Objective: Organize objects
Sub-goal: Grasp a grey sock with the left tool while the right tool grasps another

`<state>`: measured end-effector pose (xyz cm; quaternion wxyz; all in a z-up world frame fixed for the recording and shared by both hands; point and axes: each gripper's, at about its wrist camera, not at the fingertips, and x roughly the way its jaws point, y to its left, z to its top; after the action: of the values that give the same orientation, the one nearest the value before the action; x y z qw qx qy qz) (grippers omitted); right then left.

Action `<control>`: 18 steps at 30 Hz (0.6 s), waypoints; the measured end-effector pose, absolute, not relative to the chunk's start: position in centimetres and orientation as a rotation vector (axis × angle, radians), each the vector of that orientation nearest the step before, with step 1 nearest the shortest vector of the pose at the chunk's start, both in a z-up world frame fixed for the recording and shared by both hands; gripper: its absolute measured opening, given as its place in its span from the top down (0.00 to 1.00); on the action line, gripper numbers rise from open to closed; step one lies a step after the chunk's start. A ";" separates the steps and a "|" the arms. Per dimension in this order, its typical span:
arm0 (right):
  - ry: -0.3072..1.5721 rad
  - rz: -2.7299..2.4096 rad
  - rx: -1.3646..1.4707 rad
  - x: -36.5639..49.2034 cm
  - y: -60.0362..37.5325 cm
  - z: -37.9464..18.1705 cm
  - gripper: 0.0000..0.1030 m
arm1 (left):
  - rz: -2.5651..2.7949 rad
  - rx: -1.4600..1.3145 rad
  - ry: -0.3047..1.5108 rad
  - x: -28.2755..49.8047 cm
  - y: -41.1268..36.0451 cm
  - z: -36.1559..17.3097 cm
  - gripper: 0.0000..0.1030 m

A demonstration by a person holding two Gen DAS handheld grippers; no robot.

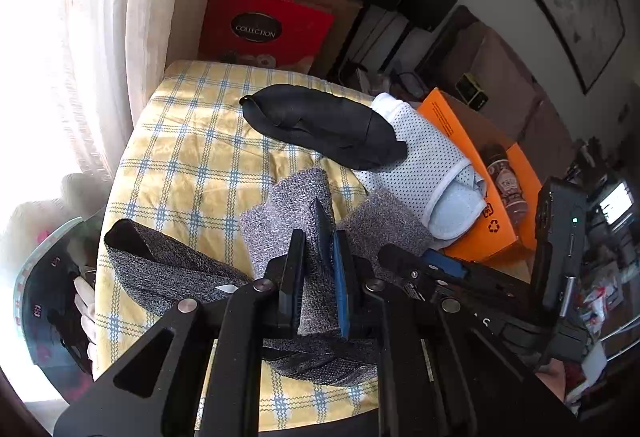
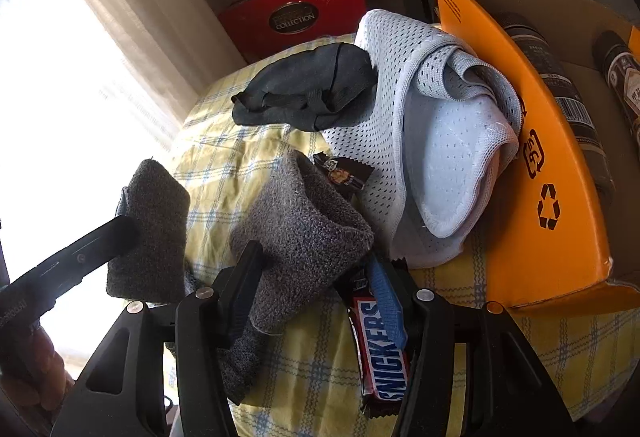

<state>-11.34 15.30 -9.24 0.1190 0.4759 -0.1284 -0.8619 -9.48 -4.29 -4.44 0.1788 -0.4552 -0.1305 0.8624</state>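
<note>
In the left wrist view, my left gripper is shut on a raised fold of a light grey knit sock. A darker grey sock lies under it on the checked cloth. My right gripper is shut on another bunched part of grey sock, with both pads against the knit. A Snickers bar lies flat under its right finger. The left gripper shows at the left of the right wrist view, holding its fold up. In the left wrist view, the right gripper sits beside its grey piece.
A black pouch and a white mesh slipper lie farther back on the yellow checked table. A small dark snack wrapper lies by the sock. An orange cardboard box with bottles stands at the right. Red gift boxes stand behind.
</note>
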 end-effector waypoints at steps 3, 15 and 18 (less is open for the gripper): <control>-0.383 -2.522 1.368 -11.4 15.2 -9.3 0.55 | 2.437 -1.288 -0.373 -9.4 -4.4 -4.6 0.88; -0.297 -2.520 1.262 -9.9 14.8 -6.3 0.84 | 2.443 -1.263 -0.359 -9.2 -4.0 -3.4 0.88; -0.289 -2.516 1.247 -9.7 14.8 -5.5 0.84 | 2.435 -1.253 -0.359 -9.1 -3.9 -3.0 0.88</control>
<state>-9.65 14.81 -5.49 0.1586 0.4360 -0.1009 -0.8801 -9.12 -3.85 -2.99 0.1887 -0.4456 -0.1278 0.8657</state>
